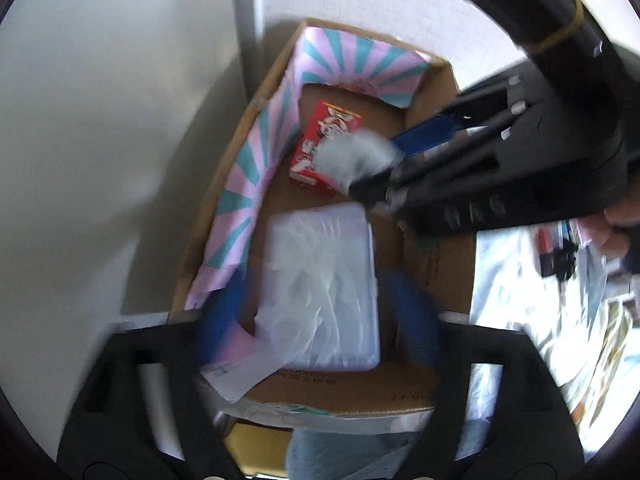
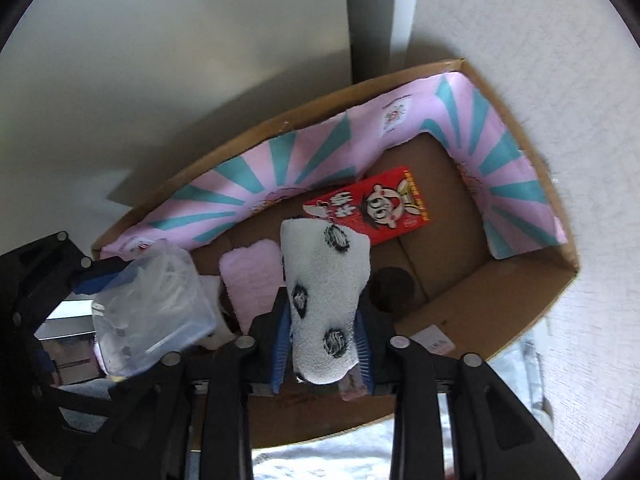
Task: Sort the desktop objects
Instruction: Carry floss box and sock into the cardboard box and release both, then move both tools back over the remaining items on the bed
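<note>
Cardboard box (image 2: pixel 500 296) takes both grippers at once, each pointing down into it. Left gripper (image 1: pixel 320 320) stands wide open, its blue fingers astride the clear plastic case (image 1: pixel 324 292) on the box floor, not pressing it. Right gripper (image 2: pixel 322 350) hangs part open around the spotted white sock (image 2: pixel 324 296); whether the pads bite, I cannot tell. Red snack carton (image 2: pixel 372 208) lies by the pink-and-teal liner (image 2: pixel 240 184). Risk: the sock drapes over the carton, or the crowded grippers knock together.
</note>
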A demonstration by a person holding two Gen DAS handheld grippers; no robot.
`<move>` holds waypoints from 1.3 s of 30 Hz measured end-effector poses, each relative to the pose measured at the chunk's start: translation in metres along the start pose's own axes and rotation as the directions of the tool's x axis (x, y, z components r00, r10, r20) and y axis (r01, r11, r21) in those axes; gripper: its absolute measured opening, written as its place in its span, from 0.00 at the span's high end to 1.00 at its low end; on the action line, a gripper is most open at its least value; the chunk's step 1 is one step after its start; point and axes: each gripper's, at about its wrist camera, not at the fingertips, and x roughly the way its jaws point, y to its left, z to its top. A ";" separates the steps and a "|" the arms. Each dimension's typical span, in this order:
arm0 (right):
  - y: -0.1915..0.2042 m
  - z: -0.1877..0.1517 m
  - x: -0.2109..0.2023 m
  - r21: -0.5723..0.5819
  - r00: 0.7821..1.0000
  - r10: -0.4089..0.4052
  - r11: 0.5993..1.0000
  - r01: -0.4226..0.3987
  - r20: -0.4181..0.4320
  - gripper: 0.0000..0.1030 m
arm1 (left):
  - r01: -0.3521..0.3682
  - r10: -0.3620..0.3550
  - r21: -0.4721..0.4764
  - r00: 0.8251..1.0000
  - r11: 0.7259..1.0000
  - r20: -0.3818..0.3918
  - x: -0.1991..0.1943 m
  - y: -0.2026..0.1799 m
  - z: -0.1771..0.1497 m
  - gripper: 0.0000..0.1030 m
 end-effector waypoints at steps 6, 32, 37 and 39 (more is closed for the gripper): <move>-0.010 0.000 -0.010 0.083 0.998 -0.004 0.997 0.000 0.057 0.15 | -0.026 0.025 -0.054 0.999 0.998 -0.025 -0.006 0.009 0.011 0.03; -0.061 -0.072 -0.091 0.198 0.990 -0.099 0.977 0.076 0.105 0.00 | -0.089 0.047 0.216 0.980 0.972 0.194 -0.063 -0.060 0.035 0.02; -0.092 -0.137 -0.133 0.300 0.962 -0.250 0.931 0.206 0.113 0.00 | -0.010 -0.054 0.336 0.982 0.942 0.182 -0.063 -0.113 0.045 0.03; -0.104 -0.165 -0.145 0.347 0.952 -0.286 0.908 0.235 0.105 0.00 | 0.024 -0.094 0.380 0.981 0.925 0.167 -0.060 -0.135 0.045 0.03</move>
